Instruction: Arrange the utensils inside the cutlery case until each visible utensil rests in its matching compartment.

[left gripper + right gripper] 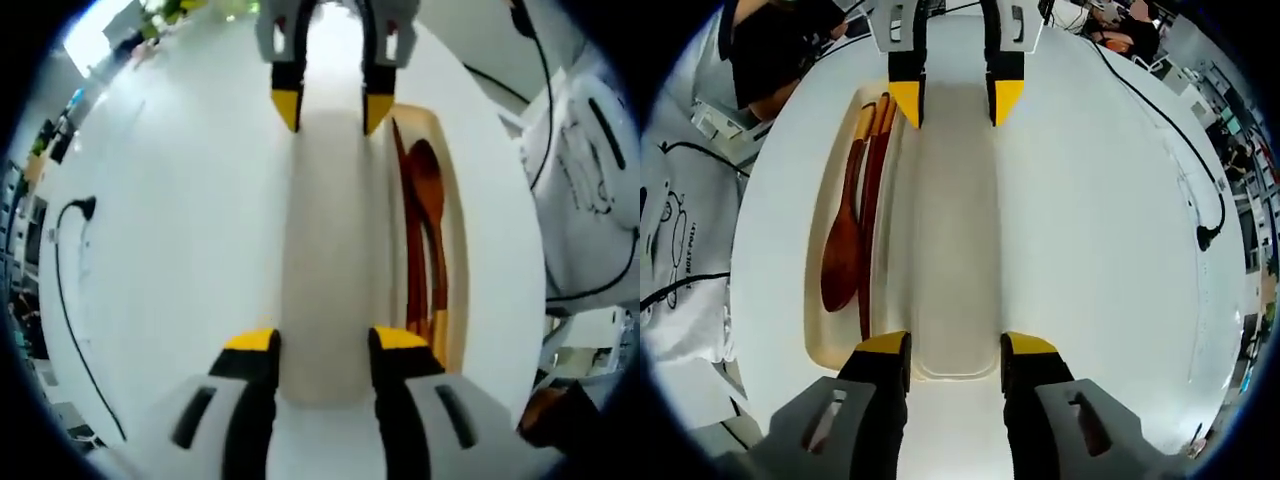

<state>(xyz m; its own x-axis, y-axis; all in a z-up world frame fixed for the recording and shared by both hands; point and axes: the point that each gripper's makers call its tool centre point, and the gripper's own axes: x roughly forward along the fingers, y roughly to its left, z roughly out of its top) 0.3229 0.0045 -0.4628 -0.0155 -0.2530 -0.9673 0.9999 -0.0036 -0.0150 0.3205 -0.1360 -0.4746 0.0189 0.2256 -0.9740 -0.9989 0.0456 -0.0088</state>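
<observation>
A long white lid [325,250] of the cutlery case lies on the white table, also seen as the lid [955,230]. Beside it, touching, sits the case's cream tray [455,230] holding a brown wooden spoon [425,190] and dark red chopsticks [408,240]; the same tray [818,300], spoon [843,245] and chopsticks [872,190] show in the right gripper view. My left gripper [325,340] clasps the near end of the lid, its yellow-tipped jaws against both long sides. My right gripper [955,345] clasps the opposite end, facing it as the right gripper [330,105] and left gripper [955,100].
A black cable [70,260] with a plug runs over the white table [180,200]; the same cable [1210,215] appears in the right gripper view. A person in white printed clothing [590,170] stands at the tray's side of the table, their sleeve [680,260] close to the edge.
</observation>
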